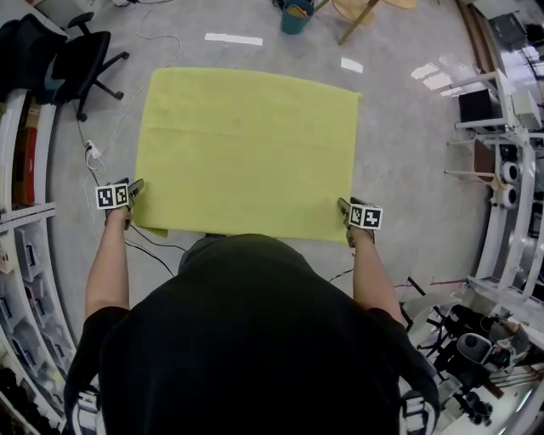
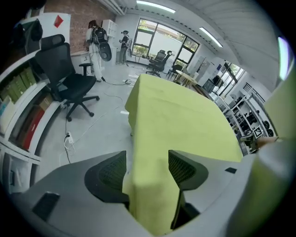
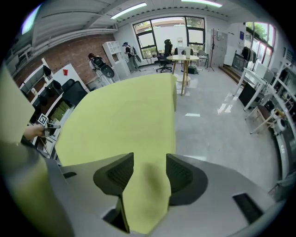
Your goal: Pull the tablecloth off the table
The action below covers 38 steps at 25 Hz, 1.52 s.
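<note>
A yellow-green tablecloth [image 1: 246, 144] lies flat over the whole table. My left gripper [image 1: 134, 189] is at its near left corner and my right gripper [image 1: 344, 208] at its near right corner. In the left gripper view the left gripper [image 2: 147, 169] stands open with the hanging cloth corner [image 2: 148, 194] between its jaws, the rest of the cloth [image 2: 180, 115] stretching away beyond. In the right gripper view the right gripper [image 3: 150, 173] is also open, and the other cloth corner [image 3: 145, 199] hangs between its jaws. The table itself is hidden under the cloth.
A black office chair [image 1: 81, 55] stands on the grey floor at the far left, with cables [image 1: 93, 153] beside the table. White shelving [image 1: 21, 212] runs along the left side. Racks and equipment [image 1: 510, 170] line the right. A teal bin [image 1: 297, 17] sits beyond the table.
</note>
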Each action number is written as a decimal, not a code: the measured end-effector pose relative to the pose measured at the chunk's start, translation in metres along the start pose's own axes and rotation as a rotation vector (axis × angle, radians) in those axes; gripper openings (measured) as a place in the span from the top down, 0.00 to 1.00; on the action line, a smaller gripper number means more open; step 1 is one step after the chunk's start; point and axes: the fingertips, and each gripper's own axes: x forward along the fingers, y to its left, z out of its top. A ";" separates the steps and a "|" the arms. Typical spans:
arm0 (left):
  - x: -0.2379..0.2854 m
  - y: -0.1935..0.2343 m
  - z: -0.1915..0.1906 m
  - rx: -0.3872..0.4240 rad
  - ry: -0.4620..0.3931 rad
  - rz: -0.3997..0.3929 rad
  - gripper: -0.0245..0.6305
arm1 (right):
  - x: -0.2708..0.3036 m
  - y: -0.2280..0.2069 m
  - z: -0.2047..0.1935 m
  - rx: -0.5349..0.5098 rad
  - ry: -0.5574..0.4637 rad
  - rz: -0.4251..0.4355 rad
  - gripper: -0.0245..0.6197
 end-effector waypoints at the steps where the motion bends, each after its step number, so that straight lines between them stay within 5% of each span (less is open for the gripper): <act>1: 0.003 0.002 -0.003 -0.013 0.004 -0.006 0.52 | 0.002 -0.004 -0.005 0.016 0.010 0.005 0.60; 22: 0.054 0.019 -0.032 -0.233 0.000 -0.140 0.40 | 0.052 -0.003 -0.057 0.367 0.029 0.328 0.51; 27: 0.054 0.017 -0.035 -0.258 -0.005 -0.156 0.41 | 0.052 -0.002 -0.061 0.374 0.025 0.315 0.51; 38: 0.038 0.007 -0.040 -0.167 0.026 -0.068 0.51 | 0.033 -0.007 -0.064 0.235 0.022 0.176 0.54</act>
